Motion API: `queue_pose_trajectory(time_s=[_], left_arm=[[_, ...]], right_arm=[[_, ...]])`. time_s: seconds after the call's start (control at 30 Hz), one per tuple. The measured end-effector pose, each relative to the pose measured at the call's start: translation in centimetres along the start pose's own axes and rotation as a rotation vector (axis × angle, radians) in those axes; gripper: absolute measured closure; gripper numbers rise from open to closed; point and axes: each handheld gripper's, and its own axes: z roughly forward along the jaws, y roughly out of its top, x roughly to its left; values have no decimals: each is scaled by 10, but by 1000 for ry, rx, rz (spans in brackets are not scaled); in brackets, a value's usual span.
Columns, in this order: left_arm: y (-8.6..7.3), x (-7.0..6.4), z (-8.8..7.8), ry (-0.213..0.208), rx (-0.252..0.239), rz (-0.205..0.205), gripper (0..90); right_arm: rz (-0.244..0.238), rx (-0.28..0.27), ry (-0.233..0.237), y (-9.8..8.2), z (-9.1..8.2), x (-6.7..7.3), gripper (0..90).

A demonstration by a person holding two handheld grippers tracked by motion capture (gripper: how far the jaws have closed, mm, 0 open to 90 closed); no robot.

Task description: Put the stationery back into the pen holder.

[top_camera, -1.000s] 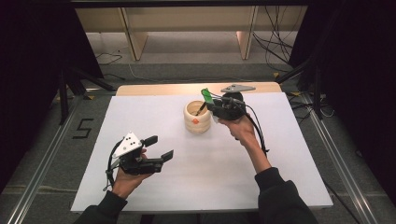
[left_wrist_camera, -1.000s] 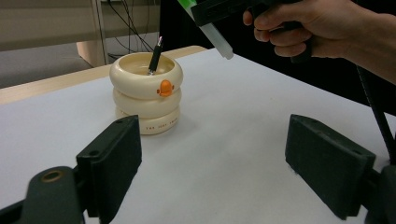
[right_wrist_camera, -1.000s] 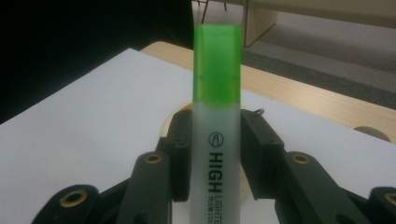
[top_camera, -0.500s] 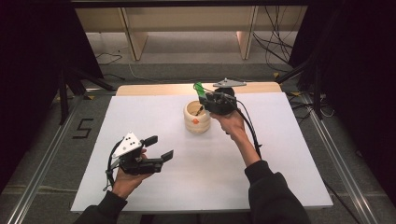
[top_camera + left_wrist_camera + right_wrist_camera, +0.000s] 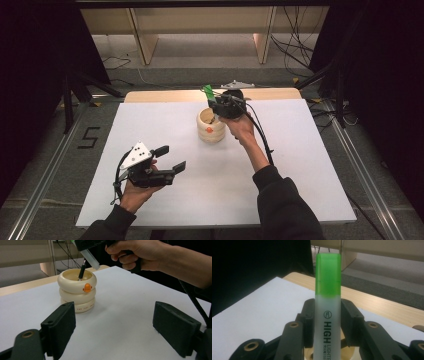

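The highlighter (image 5: pixel 327 300) is held tilted over the ringed cream cup (image 5: pixel 211 125) at the far middle of the desk (image 5: pixel 300 165), clamped in the right claw (image 5: pixel 218 102). If lowered off-centre, the rim could be struck and the cup tipped. The left claw (image 5: pixel 167 159) is held low near the desk's front, gaping and empty.

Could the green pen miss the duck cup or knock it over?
Maybe. The highlighter is clamped tilted in the right gripper above the cup, so its end could catch the rim. A pen already stands inside, taking room. The left gripper is apart, not steadying the cup.
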Motion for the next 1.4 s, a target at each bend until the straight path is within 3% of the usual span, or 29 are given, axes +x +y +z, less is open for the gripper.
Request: queue_pose_trajectory(time_s=[0.63,1.4], left_arm=[[0,-1,0,-6,8,3,179],[0,-1,0,-4,7,11,179]], right_arm=[[16,15,-29,-8,26,1,666],[15,48,-34,-16,38,4,665]])
